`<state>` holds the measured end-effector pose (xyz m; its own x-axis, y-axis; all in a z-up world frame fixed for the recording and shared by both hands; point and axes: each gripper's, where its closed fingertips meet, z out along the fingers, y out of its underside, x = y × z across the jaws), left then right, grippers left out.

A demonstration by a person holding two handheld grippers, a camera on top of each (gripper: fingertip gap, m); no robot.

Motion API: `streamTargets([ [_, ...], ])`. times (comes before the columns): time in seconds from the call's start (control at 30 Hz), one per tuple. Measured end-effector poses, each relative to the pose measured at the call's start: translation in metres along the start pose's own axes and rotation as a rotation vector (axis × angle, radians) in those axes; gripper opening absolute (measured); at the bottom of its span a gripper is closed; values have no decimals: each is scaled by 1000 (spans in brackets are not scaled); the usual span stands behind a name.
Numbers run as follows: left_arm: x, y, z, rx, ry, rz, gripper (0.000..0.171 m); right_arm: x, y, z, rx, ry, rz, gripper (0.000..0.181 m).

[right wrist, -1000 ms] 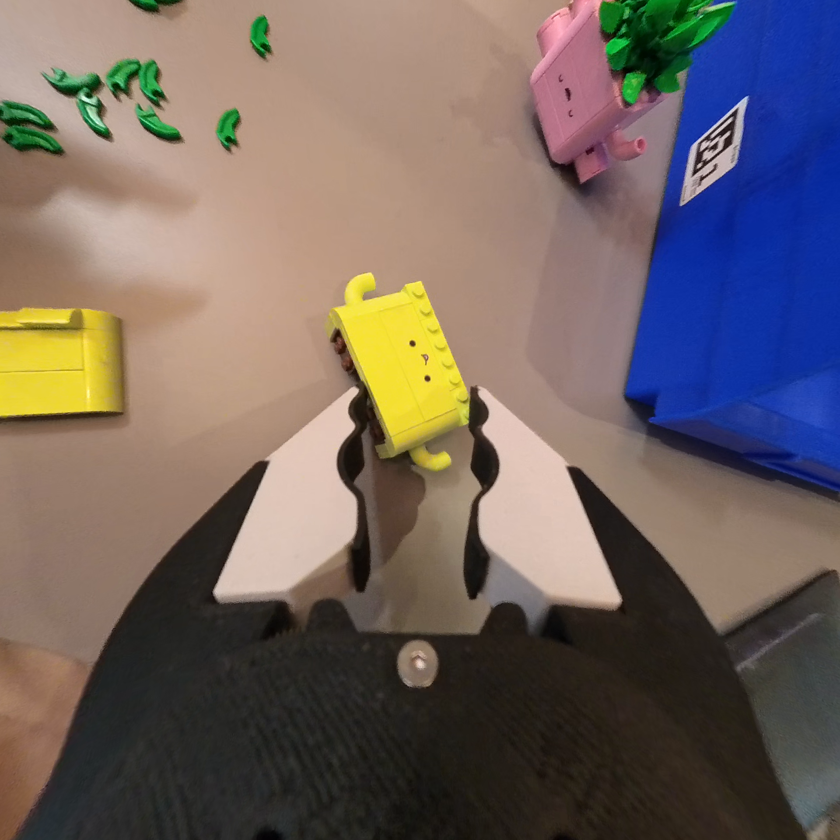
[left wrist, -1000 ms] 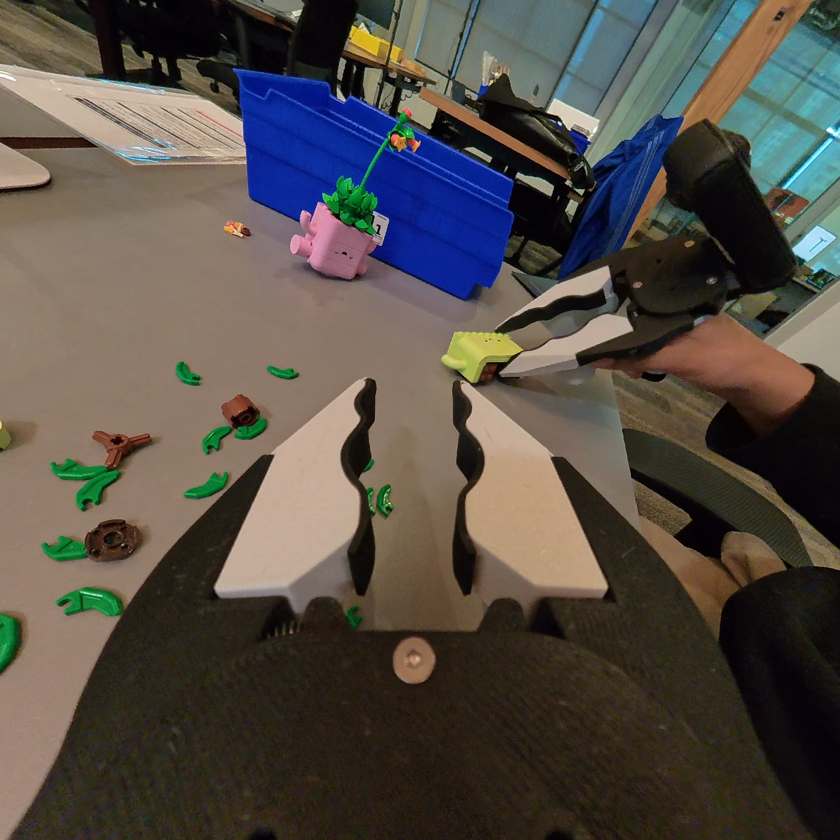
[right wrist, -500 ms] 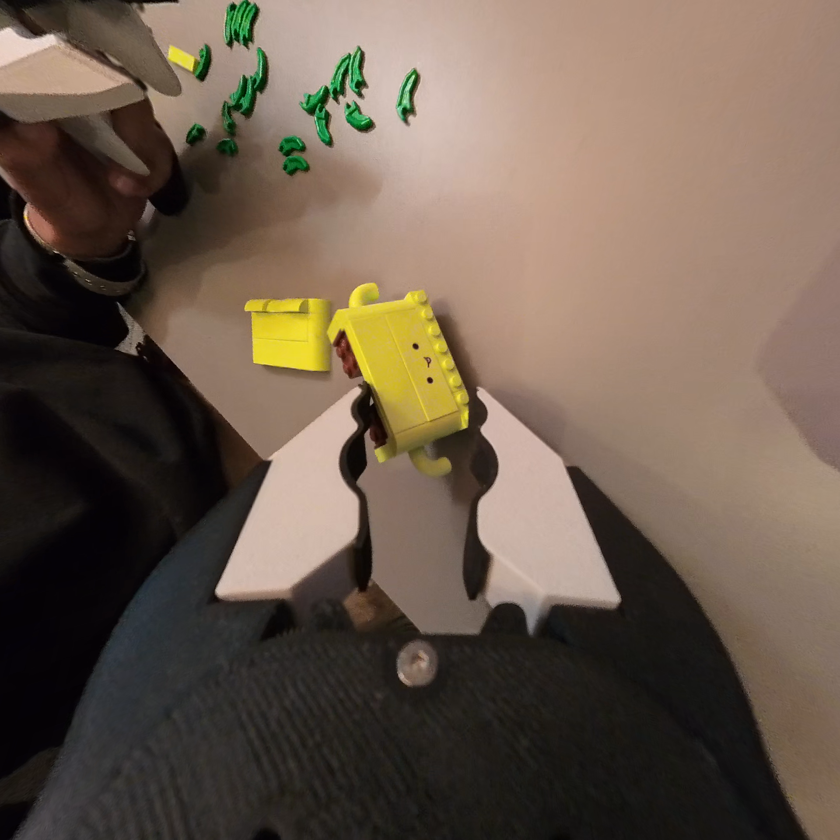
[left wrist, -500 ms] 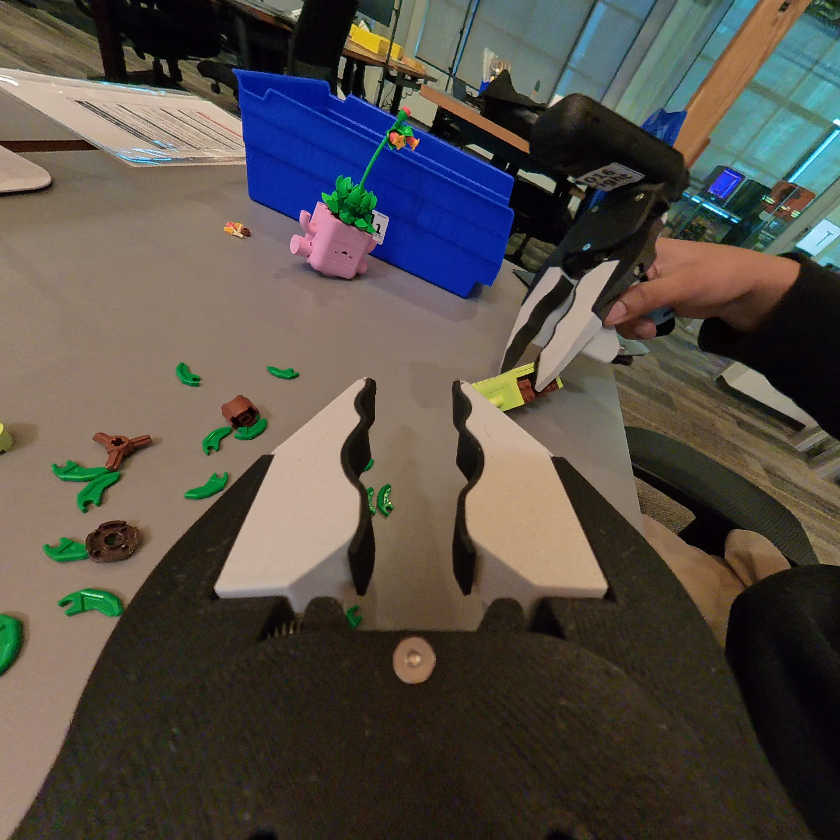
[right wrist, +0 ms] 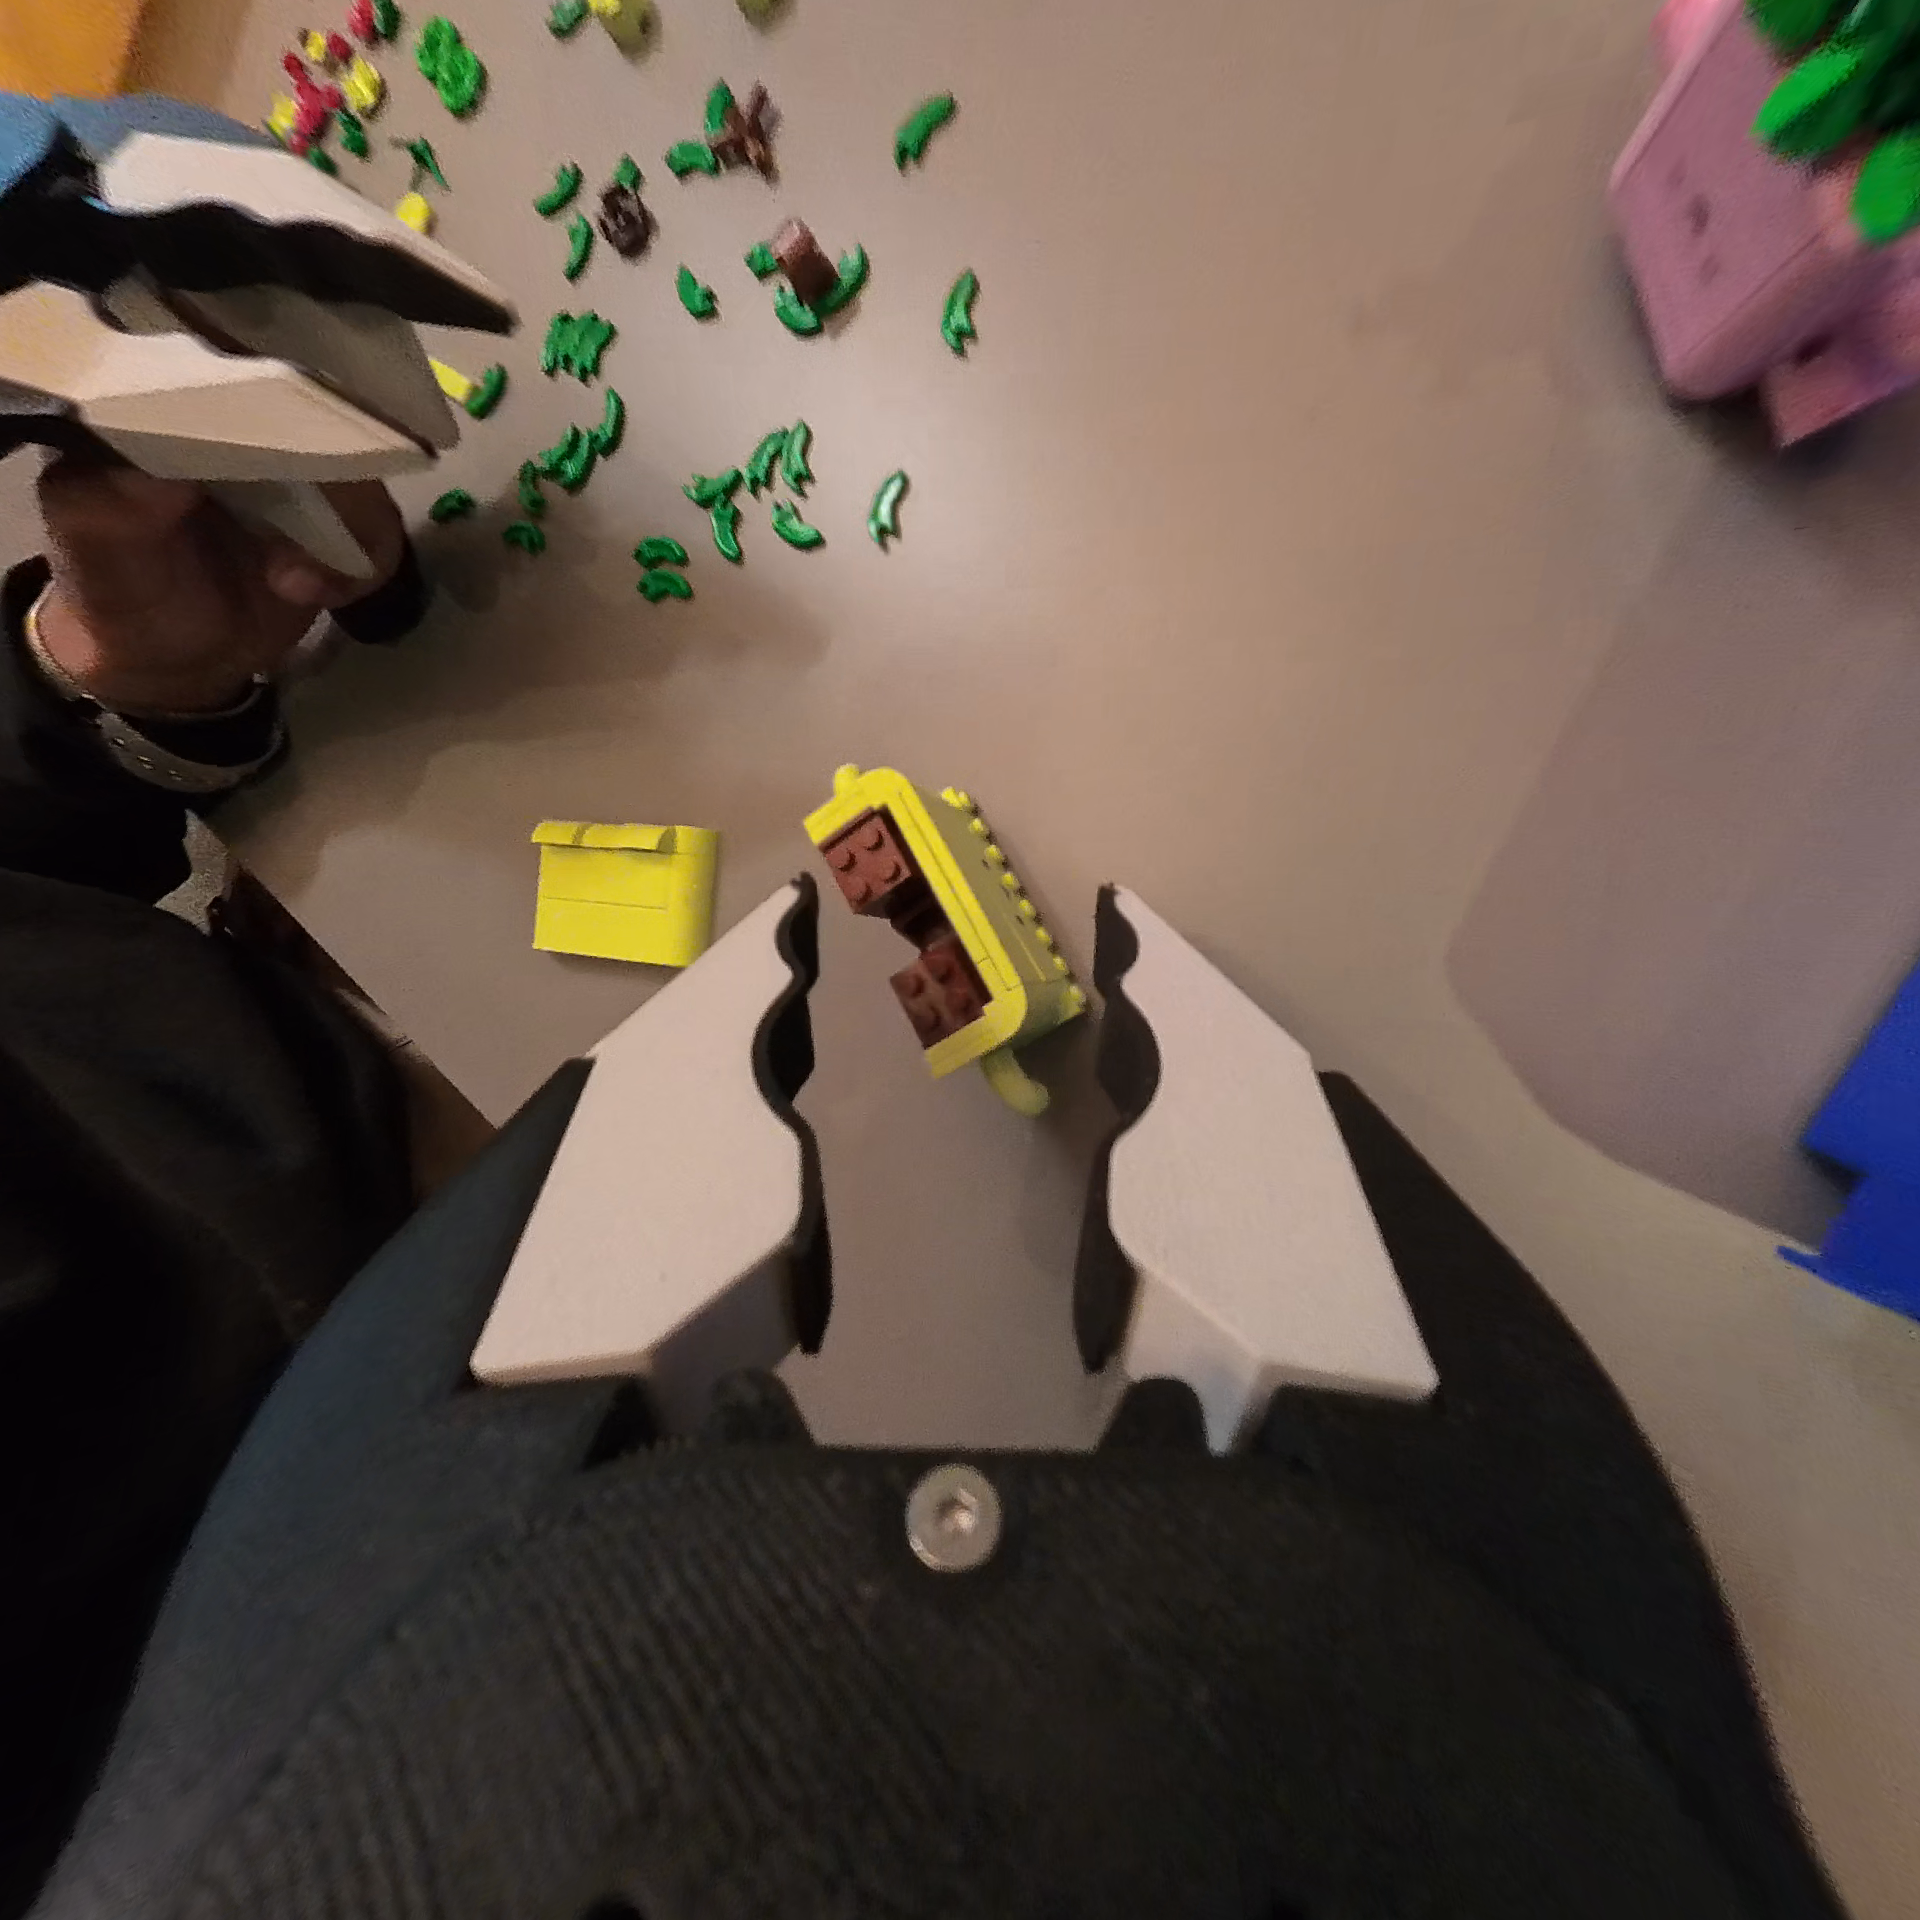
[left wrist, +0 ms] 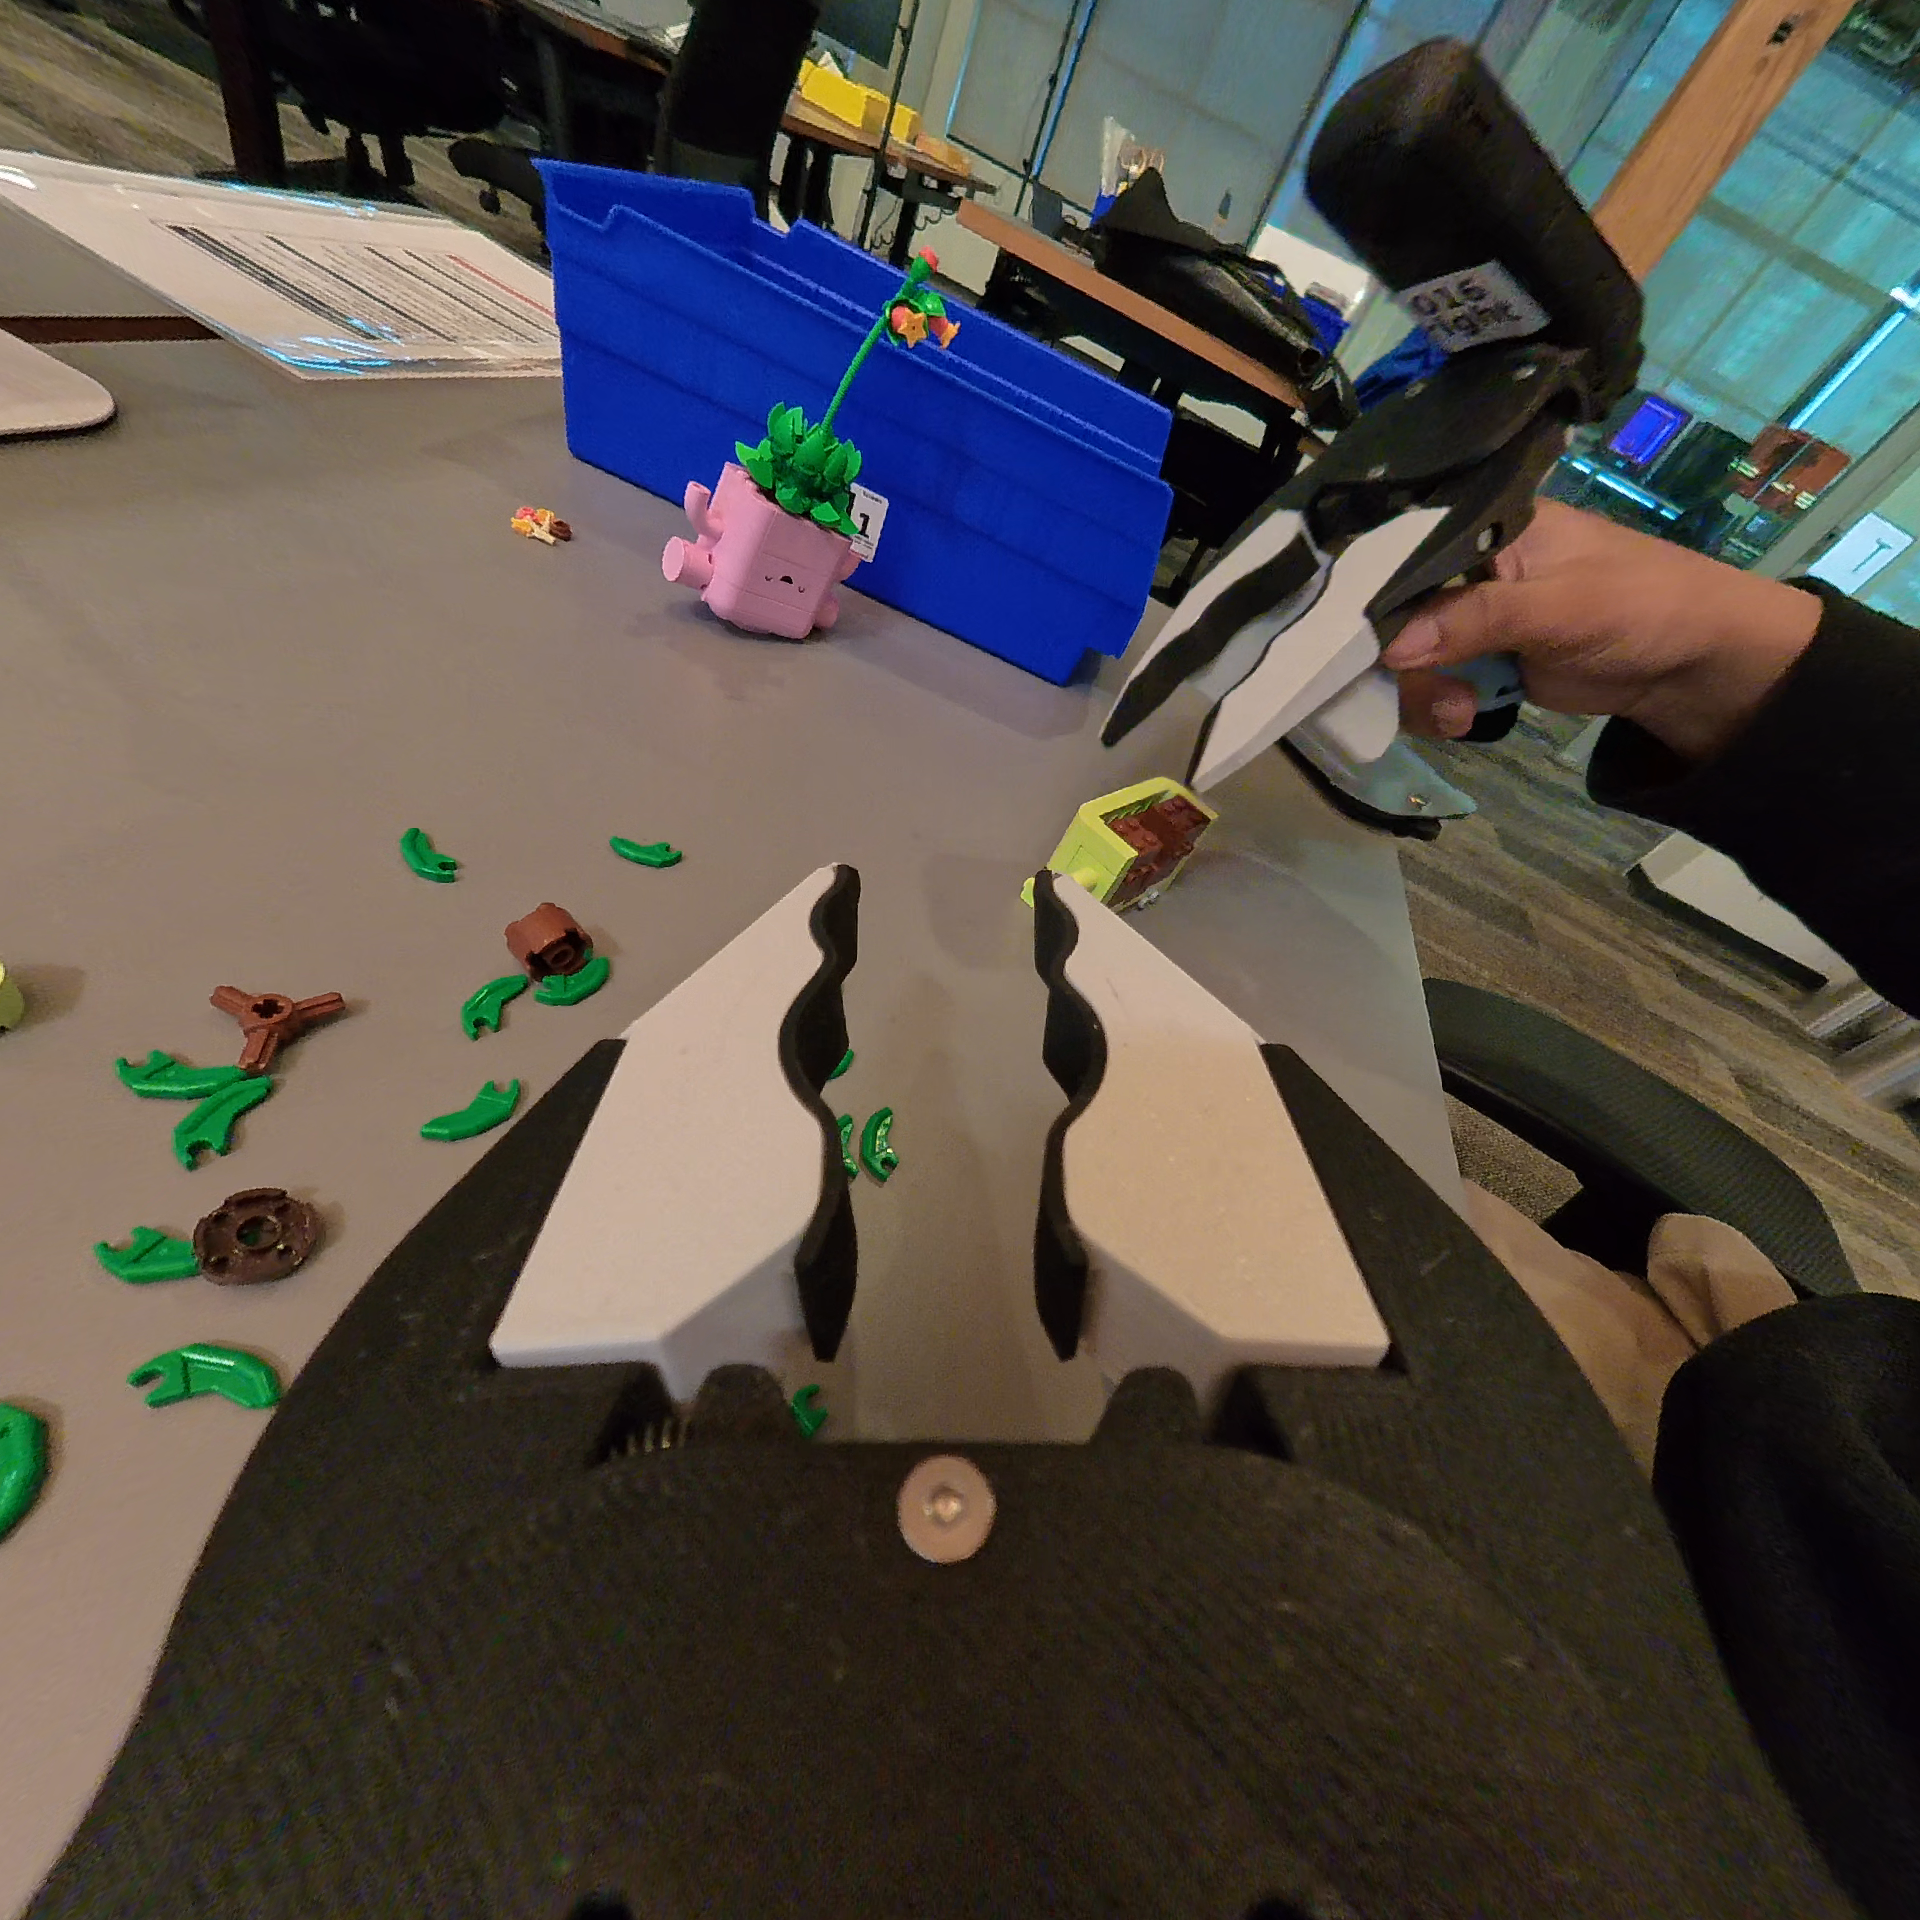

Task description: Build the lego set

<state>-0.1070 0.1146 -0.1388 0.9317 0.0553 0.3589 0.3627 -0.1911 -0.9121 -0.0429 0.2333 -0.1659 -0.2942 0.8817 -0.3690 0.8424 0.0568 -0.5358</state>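
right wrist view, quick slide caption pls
Open right gripper poised over a lime-yellow lego pot lying tipped, brown bricks showing, on the grey table.

**Open-plan office or lab workspace**

Grey worktable (left wrist: 260, 675) in the foreground, with more long desks (left wrist: 1122, 281) lined up behind it, cluttered with bags and yellow bins (left wrist: 852, 99). Black rolling office chairs (left wrist: 727, 94) tucked under those desks; another chair's armrest (left wrist: 1621, 1122) just beside the near table edge. Patterned grey carpet (left wrist: 1662, 966) on the floor. Tall glass partition walls (left wrist: 1766, 260) along the right and rear, framed by a wooden column (left wrist: 1704, 114), with lit screens (left wrist: 1647, 431) glowing beyond them. Blue plastic storage bin (left wrist: 831, 416) and a laminated printed sheet (left wrist: 343, 281) on the table, typical of a shared research or test bench
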Motion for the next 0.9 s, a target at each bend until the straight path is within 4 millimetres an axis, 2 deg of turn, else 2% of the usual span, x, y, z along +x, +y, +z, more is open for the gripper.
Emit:
streamTargets([
  [0.13, 0, 0, 0, 0, 0, -1, 32, -5, -10, -11, 71, 70, -126, 50],
  [0.27, 0, 0, 0, 0, 0, -1, 32, -9, -11, -13, 91, 133, -207, 47],
  [0.6, 0, 0, 0, 0, 0, -1, 32, -8, -10, -16, 137, 155, -198, 49],
  [0.73, 0, 0, 0, -1, 0, -2, 32, -11, -7, -10, 119, 163, -227, 50],
  [0.9, 0, 0, 0, -1, 1, -4, 32, -11, 5, 8, 19, 173, -278, 56],
])
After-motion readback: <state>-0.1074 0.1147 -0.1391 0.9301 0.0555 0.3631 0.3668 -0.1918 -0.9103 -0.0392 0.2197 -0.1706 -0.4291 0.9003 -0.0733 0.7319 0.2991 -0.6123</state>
